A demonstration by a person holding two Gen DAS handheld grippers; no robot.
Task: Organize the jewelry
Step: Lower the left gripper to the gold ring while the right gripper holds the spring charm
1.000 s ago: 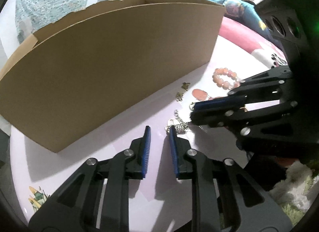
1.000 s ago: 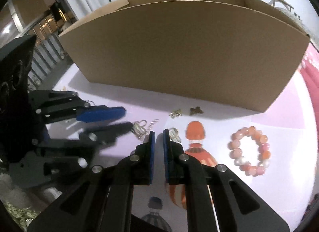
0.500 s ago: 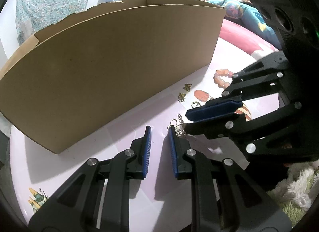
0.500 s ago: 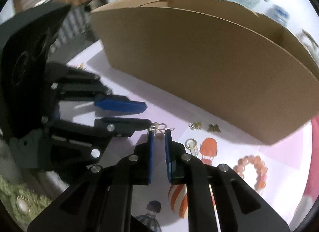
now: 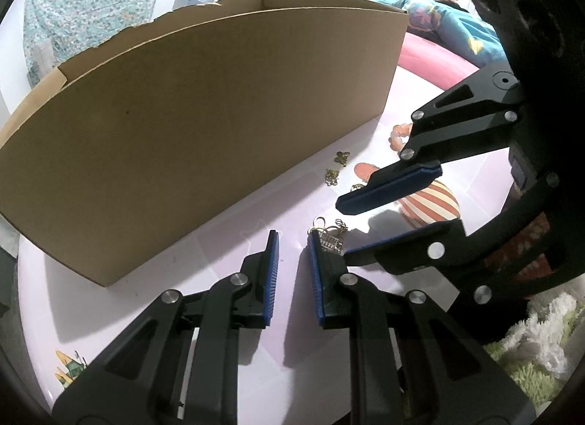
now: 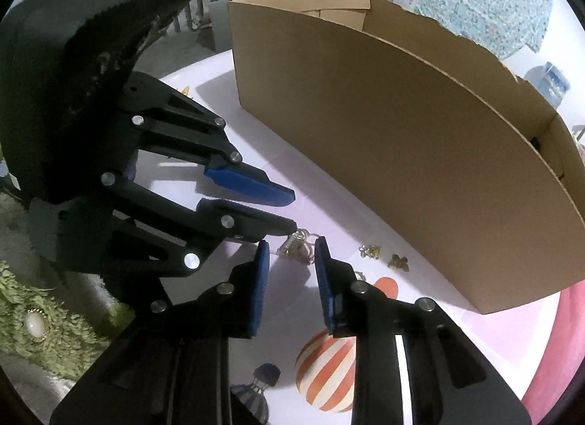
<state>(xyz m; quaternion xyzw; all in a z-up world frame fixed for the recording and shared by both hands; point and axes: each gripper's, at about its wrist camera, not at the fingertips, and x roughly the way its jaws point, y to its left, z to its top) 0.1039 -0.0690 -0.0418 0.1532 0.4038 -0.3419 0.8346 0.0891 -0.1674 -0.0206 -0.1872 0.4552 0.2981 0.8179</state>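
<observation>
Both tools stand open over the pale pink worktop [image 5: 190,279]. Our left tool [image 5: 292,238] and right tool [image 6: 291,247] converge on a silver earring cluster [image 6: 298,244] lying between the right tool's blue pads. Two small gold charms [image 6: 384,256] and a partly hidden pink bead bracelet [image 5: 398,134] lie near the cardboard box [image 5: 204,114].

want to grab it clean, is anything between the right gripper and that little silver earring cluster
Nothing lies between the right gripper and the small silver earring cluster. The left gripper crowds it: its black lower finger touches or nearly touches the cluster's far side.
</observation>
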